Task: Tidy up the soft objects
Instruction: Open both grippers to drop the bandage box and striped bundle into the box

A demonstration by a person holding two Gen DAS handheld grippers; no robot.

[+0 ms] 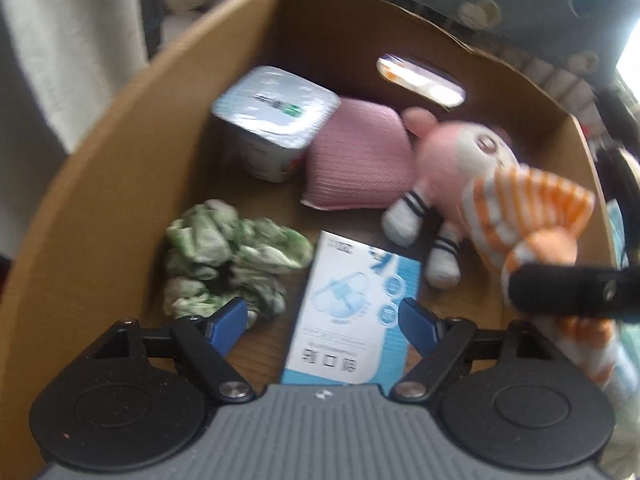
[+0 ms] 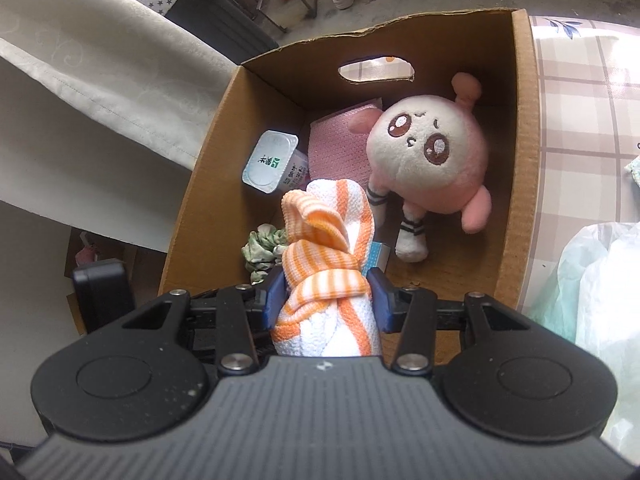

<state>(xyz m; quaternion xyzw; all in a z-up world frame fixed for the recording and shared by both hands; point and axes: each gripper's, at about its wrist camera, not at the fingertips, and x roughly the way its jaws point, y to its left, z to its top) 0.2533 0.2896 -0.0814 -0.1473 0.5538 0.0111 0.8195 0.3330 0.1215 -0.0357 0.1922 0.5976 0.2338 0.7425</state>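
checked pink tablecloth on the tabletop [image 2: 580, 128] at the right, pale curtain at the left, shoes on the floor beyond, and a cardboard box [image 2: 524, 160] sits open between them.

right gripper [image 2: 326, 300] first: its blue fingers [image 2: 275, 298] are clamped on a knotted orange-and-white striped cloth [image 2: 324, 264], one on each side of the knot, and the bundle hangs over the near end of the box. left gripper [image 1: 322, 322] now: its fingers [image 1: 226, 326] stand well apart with nothing gripped, hovering low inside the box above a white-and-blue packet [image 1: 348, 312] that lies flat on the box floor.

working outward from there: a green-and-white scrunchie [image 1: 228, 256] lies just beside the packet, toward the left wall. beyond it a sealed white cup [image 1: 276, 120] with a foil lid stands near the far left corner, touching a pink pouch [image 1: 360, 160]. against the pouch lies a pink plush doll [image 2: 432, 156], face up, its striped-sock feet pointing toward the packet. the far wall has an oval handle hole [image 2: 376, 70]. in the left wrist view the striped cloth shows at the right edge, over the doll's body, with a black part of the right gripper in front of it. a pale plastic bag [image 2: 600, 280] rests on the tabletop outside the box, right of it.
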